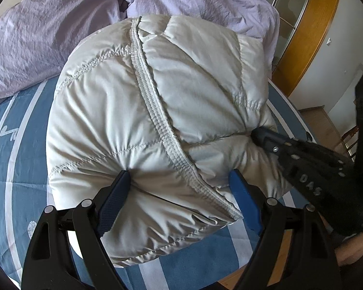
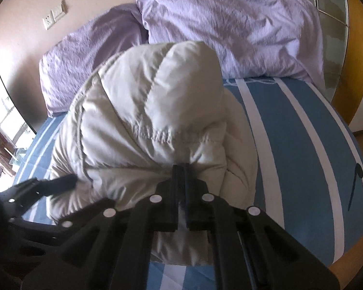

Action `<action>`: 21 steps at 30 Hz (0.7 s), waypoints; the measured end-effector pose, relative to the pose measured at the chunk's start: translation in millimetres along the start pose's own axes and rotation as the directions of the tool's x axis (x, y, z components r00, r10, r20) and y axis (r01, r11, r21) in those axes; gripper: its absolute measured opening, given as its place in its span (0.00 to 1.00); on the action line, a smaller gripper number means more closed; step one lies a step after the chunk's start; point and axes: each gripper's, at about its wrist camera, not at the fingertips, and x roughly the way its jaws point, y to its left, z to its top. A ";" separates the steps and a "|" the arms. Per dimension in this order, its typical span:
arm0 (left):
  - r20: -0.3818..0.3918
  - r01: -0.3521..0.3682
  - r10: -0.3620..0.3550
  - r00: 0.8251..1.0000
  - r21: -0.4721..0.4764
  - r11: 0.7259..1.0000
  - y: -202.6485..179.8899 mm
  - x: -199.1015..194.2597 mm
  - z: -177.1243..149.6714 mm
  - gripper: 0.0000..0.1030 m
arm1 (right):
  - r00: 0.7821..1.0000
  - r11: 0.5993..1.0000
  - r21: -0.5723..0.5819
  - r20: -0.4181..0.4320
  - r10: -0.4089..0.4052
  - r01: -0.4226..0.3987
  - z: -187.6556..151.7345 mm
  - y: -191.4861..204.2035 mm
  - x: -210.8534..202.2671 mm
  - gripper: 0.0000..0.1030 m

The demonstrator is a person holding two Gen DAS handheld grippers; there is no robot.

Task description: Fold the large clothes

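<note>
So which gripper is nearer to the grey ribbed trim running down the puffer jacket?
Left. The left gripper straddles the ribbed trim with the jacket bulging between its fingers; the right gripper pinches fabric off to the side.

You have one padded jacket (image 1: 157, 111) on the striped bedsheet (image 1: 17, 169), two purple pillows (image 2: 89, 55) (image 2: 230, 29) beyond the jacket, and two grippers (image 1: 179, 193) (image 2: 180, 169) at the jacket's near edge.

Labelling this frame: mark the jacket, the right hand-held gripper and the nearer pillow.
jacket (image 1: 104, 111): left wrist view, quilted panel left of the seam.
right hand-held gripper (image 2: 180, 169): right wrist view, fingertips pinching jacket fabric.
pillow (image 2: 230, 31): right wrist view, middle of its lilac cover.
</note>
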 end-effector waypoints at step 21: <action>0.071 0.028 -0.029 0.997 0.008 1.000 1.0 -25.0 11.7 0.81 | 0.997 0.998 0.063 -0.073 -0.022 0.027 -14.5 -19.9 35.9 0.00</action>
